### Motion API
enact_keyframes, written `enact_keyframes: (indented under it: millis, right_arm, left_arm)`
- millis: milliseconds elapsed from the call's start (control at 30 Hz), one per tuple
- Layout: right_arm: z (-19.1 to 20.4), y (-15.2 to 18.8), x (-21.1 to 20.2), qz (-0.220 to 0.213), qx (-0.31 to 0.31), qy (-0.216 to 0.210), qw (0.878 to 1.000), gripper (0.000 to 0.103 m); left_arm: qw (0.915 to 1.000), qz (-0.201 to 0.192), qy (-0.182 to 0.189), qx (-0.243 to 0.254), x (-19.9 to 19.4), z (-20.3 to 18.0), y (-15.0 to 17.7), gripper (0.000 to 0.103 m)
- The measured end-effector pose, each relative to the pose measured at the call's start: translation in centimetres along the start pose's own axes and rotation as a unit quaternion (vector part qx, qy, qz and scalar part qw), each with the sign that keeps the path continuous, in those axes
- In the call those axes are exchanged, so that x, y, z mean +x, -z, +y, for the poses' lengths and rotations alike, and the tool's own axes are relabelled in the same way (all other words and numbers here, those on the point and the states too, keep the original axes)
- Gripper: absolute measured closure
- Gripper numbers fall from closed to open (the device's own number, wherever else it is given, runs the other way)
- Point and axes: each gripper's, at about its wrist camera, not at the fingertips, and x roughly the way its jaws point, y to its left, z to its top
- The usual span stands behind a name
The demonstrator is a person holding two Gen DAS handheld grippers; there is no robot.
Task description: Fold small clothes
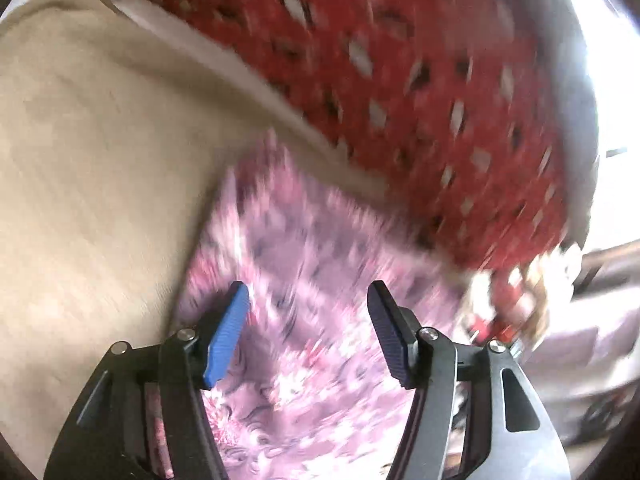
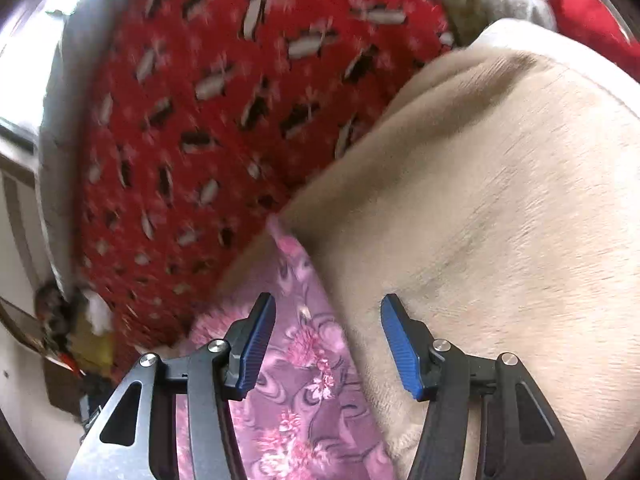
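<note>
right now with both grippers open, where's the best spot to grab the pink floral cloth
Probably its pointed corner, lying against the beige cloth near the red blanket. The right gripper could reach forward and pinch it, since the rest lies flat. The left gripper is over its middle.

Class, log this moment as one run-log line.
left gripper: open, over pink floral cloth | right gripper: open, at edge between floral cloth and beige cloth | red patterned blanket behind

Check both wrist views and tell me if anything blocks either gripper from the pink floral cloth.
Nothing visible does. The left gripper is open directly over the pink floral cloth. The right gripper is open over the cloth's edge, where it meets the beige plush fabric. The red patterned blanket lies beyond.
</note>
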Motion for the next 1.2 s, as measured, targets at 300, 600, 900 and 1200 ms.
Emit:
enact_keyframes:
  millis: [300,600,900,1200]
  right_arm:
    - [0.6,0.5,1.8,0.039,-0.074,0.071,0.994,0.097]
    - [2.8,6.2,-4.2,-0.016,-0.158,-0.017,0.987,0.076]
    - [1.0,11.1,-9.3,-0.044,-0.169,0.040,0.984,0.073]
    - [0.6,16.0,-9.3,-0.002,-0.181,0.113,0.977,0.072]
  left_arm:
    - [0.9940,-0.016,-0.102,0.037,2.1,-1.3,1.0,0.043]
    - [0.9893,-0.057,-0.089,0.101,-1.2,-3.0,8.4,0.041]
    - [0.9915,-0.024,-0.082,0.099,-2.8,-3.3,11.5,0.041]
    - [0.9975,0.043,-0.050,0.025,-0.8,1.6,13.2,0.041]
